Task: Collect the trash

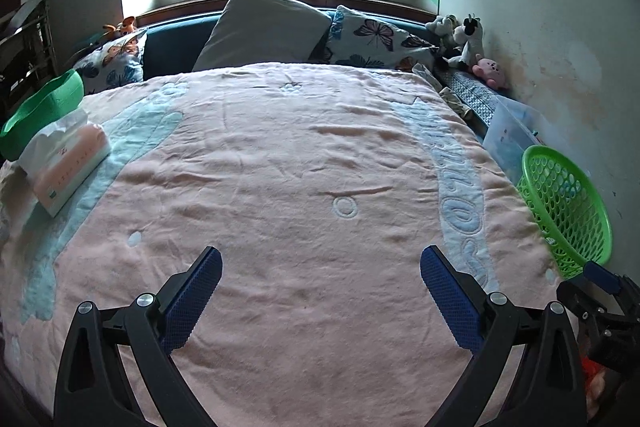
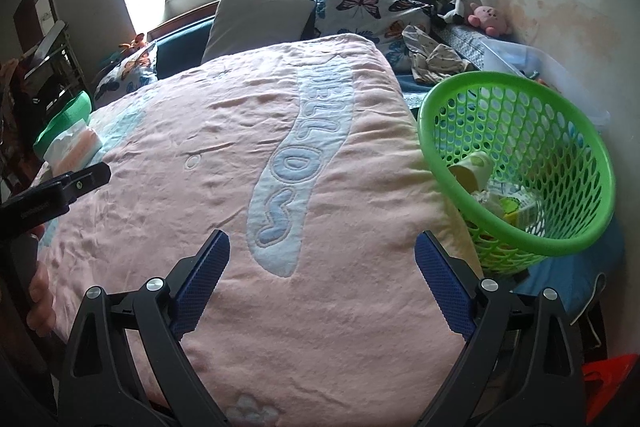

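Note:
A green mesh basket [image 2: 560, 147] stands at the bed's right edge, tilted toward me; it also shows in the left wrist view [image 1: 568, 203]. Inside it lie a paper cup [image 2: 472, 169] and crumpled wrappers [image 2: 508, 205]. My left gripper [image 1: 320, 259] is open and empty above the pink blanket [image 1: 280, 155]. My right gripper [image 2: 322, 247] is open and empty above the blanket [image 2: 240, 167], left of the basket. The right gripper's tip shows at the right edge of the left wrist view [image 1: 600, 275].
A tissue pack [image 1: 68, 163] and a green bowl [image 1: 40, 107] sit at the bed's left edge. Pillows [image 1: 260, 27] and plush toys [image 1: 468, 39] line the headboard under the window. A clear box [image 2: 532, 67] and crumpled cloth [image 2: 432, 59] lie beside the wall.

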Action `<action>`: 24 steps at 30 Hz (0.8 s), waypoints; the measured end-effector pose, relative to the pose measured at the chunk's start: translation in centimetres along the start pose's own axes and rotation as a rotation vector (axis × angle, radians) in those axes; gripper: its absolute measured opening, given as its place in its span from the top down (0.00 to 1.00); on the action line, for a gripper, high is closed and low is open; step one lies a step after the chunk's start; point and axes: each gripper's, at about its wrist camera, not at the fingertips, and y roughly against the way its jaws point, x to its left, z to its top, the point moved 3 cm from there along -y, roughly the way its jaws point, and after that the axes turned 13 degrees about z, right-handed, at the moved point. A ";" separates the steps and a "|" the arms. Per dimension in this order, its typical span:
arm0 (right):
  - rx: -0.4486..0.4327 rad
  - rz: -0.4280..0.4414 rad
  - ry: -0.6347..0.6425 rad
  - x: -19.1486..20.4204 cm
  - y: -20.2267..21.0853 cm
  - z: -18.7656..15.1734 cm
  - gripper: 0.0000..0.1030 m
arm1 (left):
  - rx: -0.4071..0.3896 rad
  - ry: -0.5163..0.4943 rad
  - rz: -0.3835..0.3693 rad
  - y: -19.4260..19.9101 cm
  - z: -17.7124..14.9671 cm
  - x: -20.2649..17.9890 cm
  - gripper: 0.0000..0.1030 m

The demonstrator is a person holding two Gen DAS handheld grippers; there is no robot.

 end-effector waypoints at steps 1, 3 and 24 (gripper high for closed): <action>0.000 -0.001 0.001 0.0 0.0 0.1 0.09 | 0.003 0.002 0.000 -0.1 -0.1 0.1 0.07; 0.001 -0.003 0.002 0.1 0.0 0.1 0.09 | 0.006 0.002 0.002 -0.1 -0.2 0.3 0.07; 0.004 0.001 0.008 0.4 -0.1 0.1 0.09 | -0.008 -0.008 0.037 0.2 -0.8 0.3 0.07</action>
